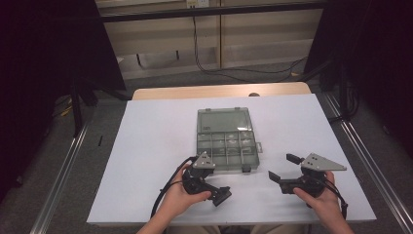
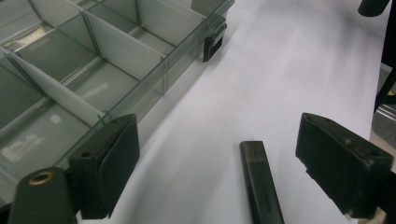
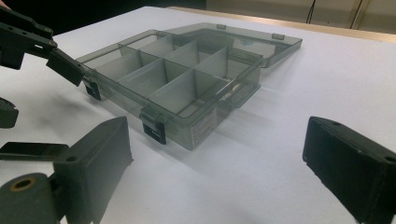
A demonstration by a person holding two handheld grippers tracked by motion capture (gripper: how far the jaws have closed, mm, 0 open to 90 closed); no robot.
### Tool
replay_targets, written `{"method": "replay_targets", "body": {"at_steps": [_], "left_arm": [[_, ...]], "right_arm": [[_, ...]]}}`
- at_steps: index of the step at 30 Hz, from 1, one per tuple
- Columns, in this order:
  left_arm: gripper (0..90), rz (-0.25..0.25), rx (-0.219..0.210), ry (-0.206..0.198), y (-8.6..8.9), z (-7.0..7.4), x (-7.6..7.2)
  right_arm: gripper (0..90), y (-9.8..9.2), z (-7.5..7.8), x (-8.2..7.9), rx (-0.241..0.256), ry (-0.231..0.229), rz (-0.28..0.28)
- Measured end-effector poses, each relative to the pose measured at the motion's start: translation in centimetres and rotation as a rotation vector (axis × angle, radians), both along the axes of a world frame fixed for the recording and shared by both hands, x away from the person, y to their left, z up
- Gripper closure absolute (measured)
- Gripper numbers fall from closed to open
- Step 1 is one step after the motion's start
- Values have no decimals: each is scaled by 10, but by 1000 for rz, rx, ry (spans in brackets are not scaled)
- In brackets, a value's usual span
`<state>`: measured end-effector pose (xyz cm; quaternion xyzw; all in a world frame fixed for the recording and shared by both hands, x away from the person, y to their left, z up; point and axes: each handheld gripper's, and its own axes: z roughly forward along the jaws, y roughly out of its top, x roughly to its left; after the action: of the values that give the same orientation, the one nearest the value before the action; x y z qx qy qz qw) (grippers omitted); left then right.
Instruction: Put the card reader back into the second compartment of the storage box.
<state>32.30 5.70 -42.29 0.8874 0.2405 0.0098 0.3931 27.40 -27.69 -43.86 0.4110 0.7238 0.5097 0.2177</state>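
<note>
Both the left gripper (image 1: 217,187) and right gripper (image 1: 282,168) rest released on the tabletop (image 1: 156,146) near the open compartment box (image 1: 226,141).

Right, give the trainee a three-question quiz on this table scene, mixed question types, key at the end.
1. True or false: the lid of the organizer box is shut.
2. The left gripper is: A) open, B) shut on a divider, C) shut on the box latch.
3. Fill in: a slim dark ___ lies on the white table between the left gripper's jaws.

Key
1. False: the lid lies folded back flat, compartments exposed.
2. A: jaws apart, nothing held. The right gripper is open too.
3. Bar.
</note>
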Motion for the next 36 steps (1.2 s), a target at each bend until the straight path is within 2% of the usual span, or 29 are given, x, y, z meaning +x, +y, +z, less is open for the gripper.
{"method": "replay_targets", "body": {"at_steps": [1, 5, 7, 11, 17, 22, 24, 25, 26, 29, 32, 33, 34, 36], "left_arm": [[163, -13, -9, 10, 0, -1, 0], [250, -39, 4, 26, -2, -2, -1], [322, -57, 25, 29, -2, -2, -2], [426, -65, 55, 63, -2, -3, -6], [552, -112, 98, 83, -6, -4, -12], [626, -121, 134, 94, -6, -7, -13], [644, -110, 124, 120, -7, -8, -14], [667, -140, 168, 110, -8, -8, -14], [690, -145, 186, 104, -9, -9, -15], [713, -134, 207, 90, -11, -8, -17], [729, -115, 199, 115, -10, -8, -15], [729, -105, 183, 126, -10, -9, -14], [729, -73, 153, 144, -10, -10, -16], [729, -77, 163, 139, -11, -10, -16]], "right_arm": [[76, 0, 0, 0, 1, 0, 1], [78, 0, 0, 0, 4, -3, 3], [78, 0, 0, 0, 3, -2, 5], [78, 1, 1, -1, 8, -5, 8], [79, 3, 2, -1, 3, -8, 11], [80, 2, 1, -1, 6, -8, 8], [80, 3, 2, -1, 4, -9, 10], [80, 3, 2, -1, 4, -10, 10], [81, 4, 2, -1, 1, -11, 12], [81, 3, 2, -2, 1, -13, 14], [81, 2, 2, -3, 5, -16, 9], [81, 2, 3, -3, 6, -18, 8], [82, 2, 3, -3, 4, -20, 9], [82, 2, 3, -3, 1, -24, 10]]}}
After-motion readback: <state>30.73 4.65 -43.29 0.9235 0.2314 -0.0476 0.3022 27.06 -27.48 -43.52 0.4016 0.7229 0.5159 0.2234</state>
